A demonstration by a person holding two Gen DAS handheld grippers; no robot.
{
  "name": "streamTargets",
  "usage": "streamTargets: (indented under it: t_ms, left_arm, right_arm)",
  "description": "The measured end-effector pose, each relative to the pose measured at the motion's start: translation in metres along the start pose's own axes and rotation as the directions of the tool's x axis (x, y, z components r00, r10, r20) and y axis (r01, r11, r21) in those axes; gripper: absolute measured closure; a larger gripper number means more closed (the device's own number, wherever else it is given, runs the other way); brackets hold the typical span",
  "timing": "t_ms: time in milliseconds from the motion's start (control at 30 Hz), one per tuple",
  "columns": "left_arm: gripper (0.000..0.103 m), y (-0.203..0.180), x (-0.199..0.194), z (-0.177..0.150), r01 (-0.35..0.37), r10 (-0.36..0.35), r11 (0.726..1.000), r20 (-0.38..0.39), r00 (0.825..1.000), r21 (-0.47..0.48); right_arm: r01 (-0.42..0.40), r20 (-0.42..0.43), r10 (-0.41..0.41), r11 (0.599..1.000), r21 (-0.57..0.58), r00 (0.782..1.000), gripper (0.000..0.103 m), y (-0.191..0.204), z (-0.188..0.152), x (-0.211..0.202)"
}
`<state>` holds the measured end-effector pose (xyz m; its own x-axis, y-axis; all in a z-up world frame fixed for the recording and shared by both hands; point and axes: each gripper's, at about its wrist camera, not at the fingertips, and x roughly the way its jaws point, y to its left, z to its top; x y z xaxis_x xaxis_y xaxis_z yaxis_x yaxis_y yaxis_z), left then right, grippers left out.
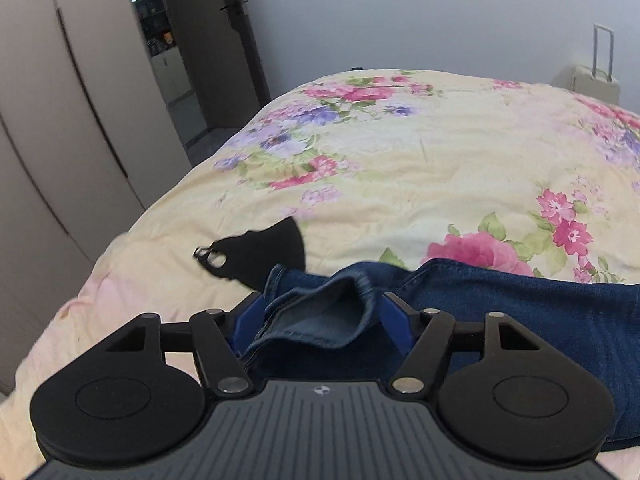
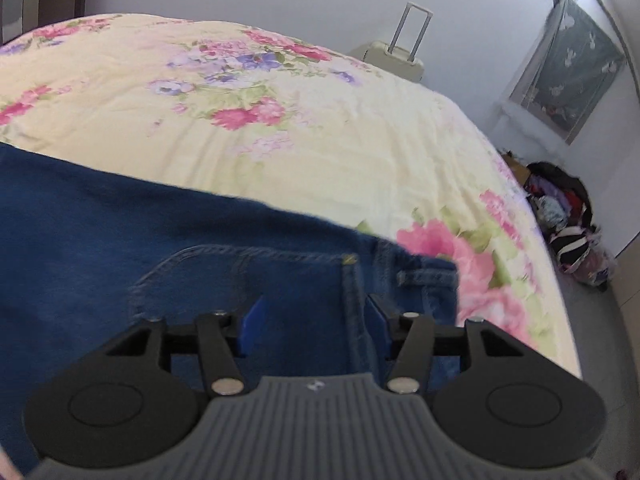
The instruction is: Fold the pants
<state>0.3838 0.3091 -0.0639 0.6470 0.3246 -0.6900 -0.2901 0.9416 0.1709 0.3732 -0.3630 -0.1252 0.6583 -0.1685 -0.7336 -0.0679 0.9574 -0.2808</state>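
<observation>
Dark blue jeans (image 1: 520,292) lie across the near edge of a floral bedspread (image 1: 400,160). In the left wrist view my left gripper (image 1: 320,316) has its blue fingers (image 1: 394,316) closed around a bunched leg hem of the jeans. In the right wrist view my right gripper (image 2: 312,324) has its blue fingers (image 2: 252,320) around the waist end of the jeans (image 2: 120,220), by the pocket seam and belt loop. The fingertips are partly hidden by the denim.
A black piece of cloth with a metal ring (image 1: 264,252) lies on the bed left of the jeans. A wardrobe (image 1: 60,120) and open doorway stand at left. A cream suitcase (image 2: 396,56) stands beyond the bed. A pile of clothes (image 2: 568,220) lies on the floor at right.
</observation>
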Motion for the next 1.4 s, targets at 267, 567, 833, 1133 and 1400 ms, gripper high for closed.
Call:
streamTargets:
  t_ms: [267, 567, 833, 1133, 1400]
  left_arm:
    - [0.031, 0.064, 0.023, -0.078, 0.083, -0.097, 0.955, -0.035, 0.995, -0.284]
    - [0.033, 0.094, 0.104, -0.076, 0.112, -0.138, 0.861, -0.015, 0.99, -0.496]
    - [0.094, 0.102, 0.087, -0.041, 0.115, -0.103, 0.886, 0.052, 0.993, -0.45]
    - [0.092, 0.102, 0.083, -0.027, -0.025, -0.031, 0.946, -0.164, 0.986, -0.324]
    - [0.048, 0.134, 0.07, -0.066, 0.088, -0.154, 0.853, -0.087, 0.984, -0.515]
  right_arm:
    - [-0.128, -0.06, 0.148, 0.957, 0.26, 0.987, 0.04, 0.076, -0.072, -0.05]
    - [-0.028, -0.107, 0.074, 0.925, 0.38, 0.991, 0.037, 0.098, -0.097, -0.077]
    - [-0.023, -0.139, 0.081, 0.925, 0.378, 0.987, 0.029, 0.135, -0.116, -0.089]
    - [0.007, -0.144, 0.034, 0.962, 0.272, 0.989, 0.029, 0.159, -0.117, -0.085]
    - [0.073, -0.13, -0.034, 0.949, 0.306, 0.991, 0.029, 0.152, -0.118, -0.096]
